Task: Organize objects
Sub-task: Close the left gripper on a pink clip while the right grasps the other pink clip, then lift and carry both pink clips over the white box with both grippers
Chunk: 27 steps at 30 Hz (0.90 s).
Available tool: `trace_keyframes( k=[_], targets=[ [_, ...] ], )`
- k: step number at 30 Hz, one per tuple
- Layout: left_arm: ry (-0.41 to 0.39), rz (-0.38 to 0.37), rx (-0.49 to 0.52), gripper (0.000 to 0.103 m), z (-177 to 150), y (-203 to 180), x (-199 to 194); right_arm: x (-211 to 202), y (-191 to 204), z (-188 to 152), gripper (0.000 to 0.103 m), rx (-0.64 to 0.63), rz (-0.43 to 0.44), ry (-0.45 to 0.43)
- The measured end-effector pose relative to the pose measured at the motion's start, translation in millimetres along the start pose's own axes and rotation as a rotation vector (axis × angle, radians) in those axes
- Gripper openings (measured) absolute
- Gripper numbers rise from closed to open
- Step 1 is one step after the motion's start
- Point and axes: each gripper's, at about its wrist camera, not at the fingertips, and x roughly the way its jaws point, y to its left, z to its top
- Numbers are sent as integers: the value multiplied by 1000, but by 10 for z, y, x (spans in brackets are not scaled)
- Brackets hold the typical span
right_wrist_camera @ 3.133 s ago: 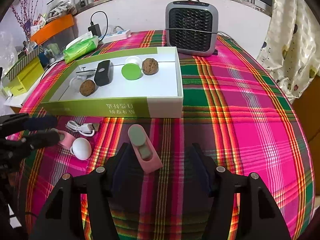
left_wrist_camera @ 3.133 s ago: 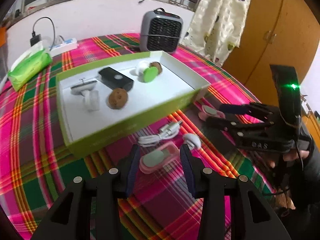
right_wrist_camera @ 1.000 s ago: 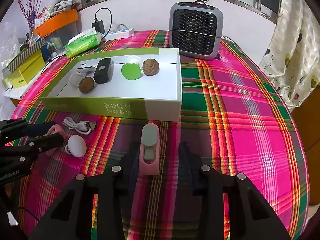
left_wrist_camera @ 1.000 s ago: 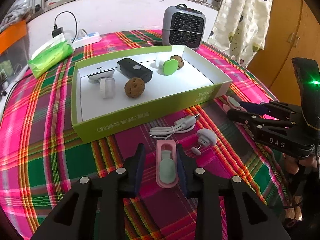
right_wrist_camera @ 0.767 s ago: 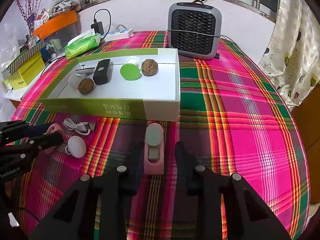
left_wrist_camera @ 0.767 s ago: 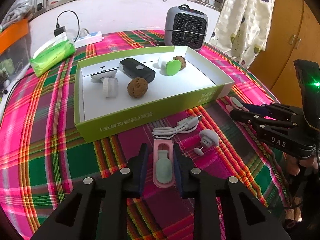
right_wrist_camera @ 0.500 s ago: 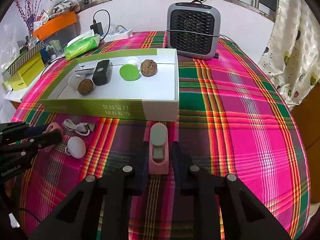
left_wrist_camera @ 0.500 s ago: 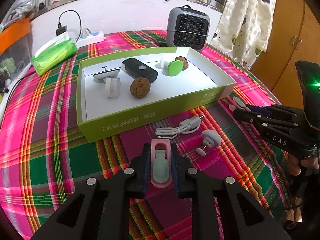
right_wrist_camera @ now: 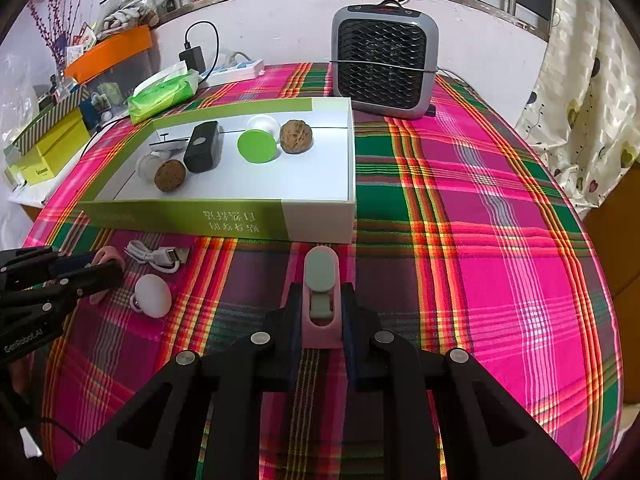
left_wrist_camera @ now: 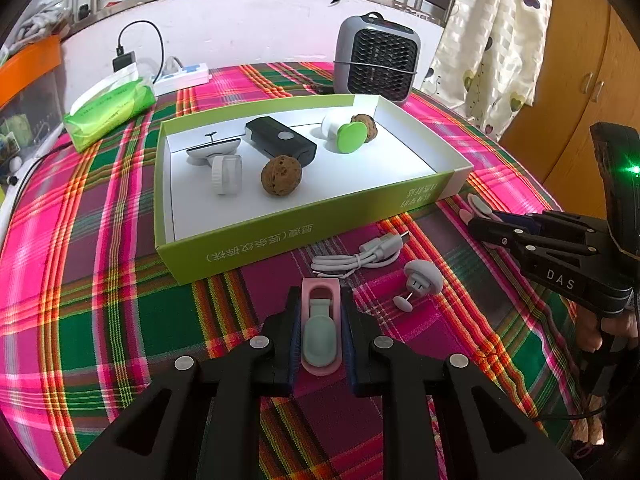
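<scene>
1. Each pink clip lies on the plaid cloth, long axis running straight toward the green box [left_wrist_camera: 304, 228].
2. We see the left gripper [left_wrist_camera: 320, 316] closed on one pink clip [left_wrist_camera: 321, 326].
3. The right gripper [right_wrist_camera: 320, 308] clamps the other pink clip [right_wrist_camera: 321, 296], nearer the box's white end.

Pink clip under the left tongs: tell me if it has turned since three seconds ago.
Yes. The pink clip lay slanted across the plaid stripes; now it points at the green box, squeezed between the left tongs.

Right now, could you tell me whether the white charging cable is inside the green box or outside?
Outside: the white cable lies coiled on the tablecloth before the green box.
</scene>
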Motion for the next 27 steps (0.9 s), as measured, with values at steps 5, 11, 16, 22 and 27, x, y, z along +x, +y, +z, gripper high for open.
trace_keyframes(
  k=[5, 11, 16, 22, 27],
  targets=[
    [0, 0, -1, 16, 0, 0, 0, 0, 1, 1, 18, -1, -1, 0],
    [3, -2, -11, 16, 3, 8, -6, -11, -17, -2, 18, 14, 2, -5],
    [3, -16, -27, 16, 8, 19, -23, -33, -13, -8, 18, 16, 13, -17],
    [-24, -23, -33, 16, 42, 9, -130, -82, -16, 4, 18, 21, 21, -31],
    [-57, -26, -29, 16, 112, -5, -257, -157, -7, 52, 18, 15, 32, -53]
  ],
)
